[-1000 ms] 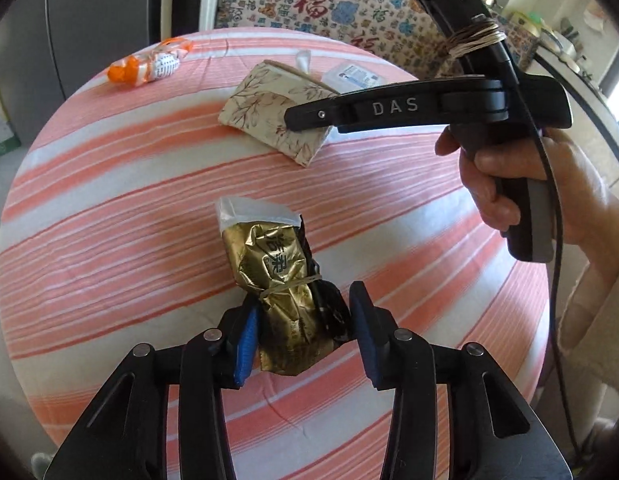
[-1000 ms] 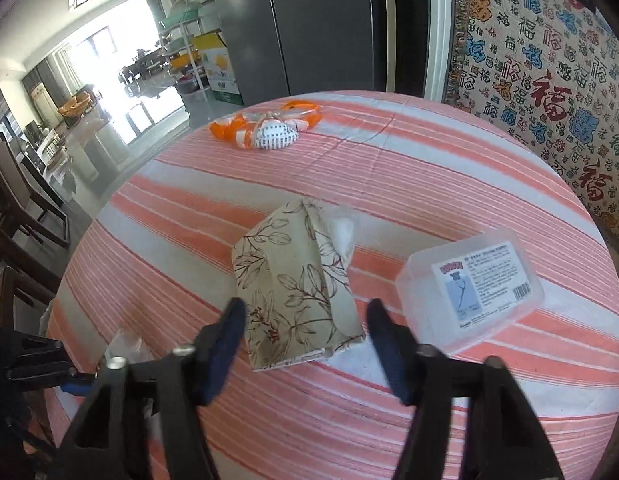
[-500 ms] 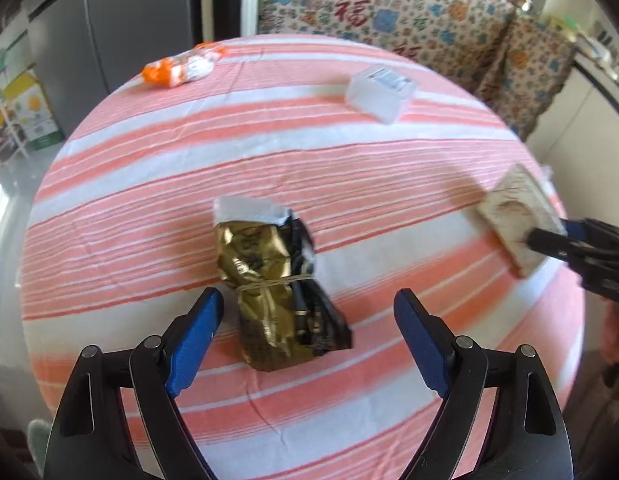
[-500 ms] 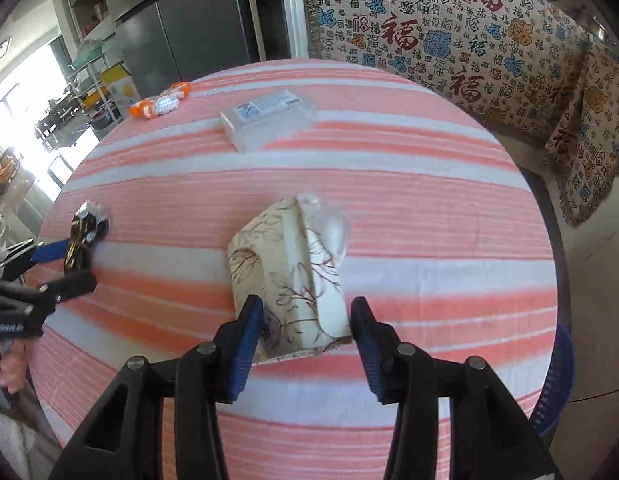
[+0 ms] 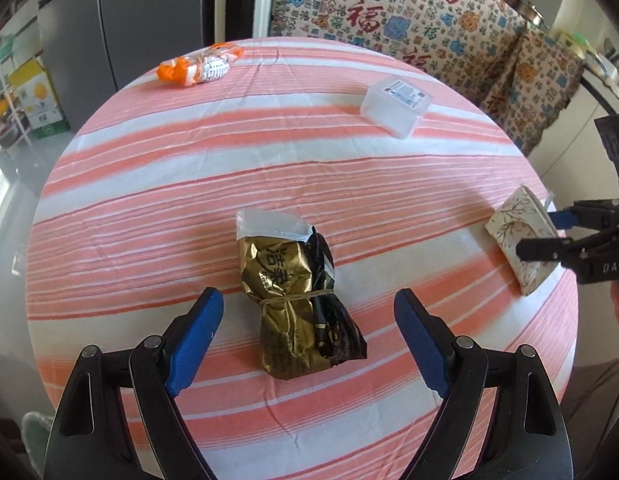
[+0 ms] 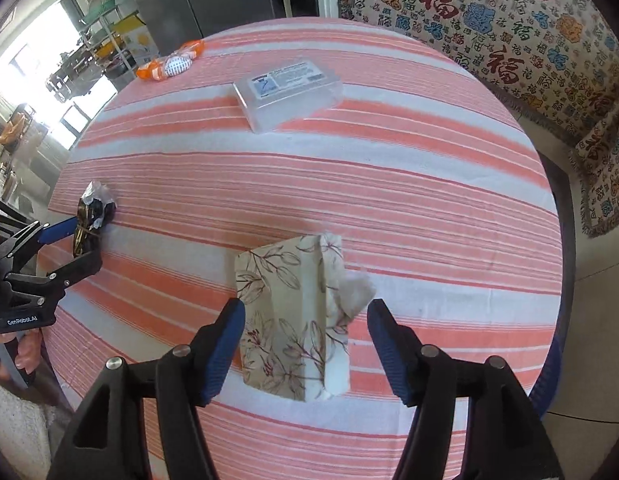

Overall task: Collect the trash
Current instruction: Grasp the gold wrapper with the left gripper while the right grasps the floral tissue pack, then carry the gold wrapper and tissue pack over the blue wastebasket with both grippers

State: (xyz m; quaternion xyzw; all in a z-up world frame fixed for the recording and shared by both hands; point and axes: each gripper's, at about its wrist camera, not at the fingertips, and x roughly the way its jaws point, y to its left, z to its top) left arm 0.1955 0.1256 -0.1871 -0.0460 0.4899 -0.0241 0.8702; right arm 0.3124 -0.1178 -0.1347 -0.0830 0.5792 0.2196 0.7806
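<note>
Item 1, gold foil packet (image 5: 297, 304): we logged it lying on the striped tablecloth (image 5: 189, 184), near the cloth's edge on our side, straight ahead of the L gripper (image 5: 309, 344) and between its two blue pads (image 5: 195, 340). Long axis ran roughly fwd along the fingers, torn silver mouth at the far end, rubber band round the waist. L jaws stood wide apart w/ nothing held; each pad was clear of the foil, gap on both sides. Item 2, leaf-print tissue pack (image 6: 297, 320): we found it near the cloth's opposite edge, dead ahead of the R gripper (image 6: 305, 348), long axis also along the fingers, a white tissue tuft sticking out on its right. R jaws were open too, empty, set closer to the pack than the L pair to the foil; whether the left pad touched the pack we could not tell. Each item was nearest its own gripper, so we judged no cross-reach was needed: a short advance, then a squeeze across the narrow width. Also on the cloth, farther in from both grippers: clear plastic box (image 5: 395, 106) w/ label, and an orange-white wrapper (image 5: 199, 66) at the far edge. No bin was in view.
</note>
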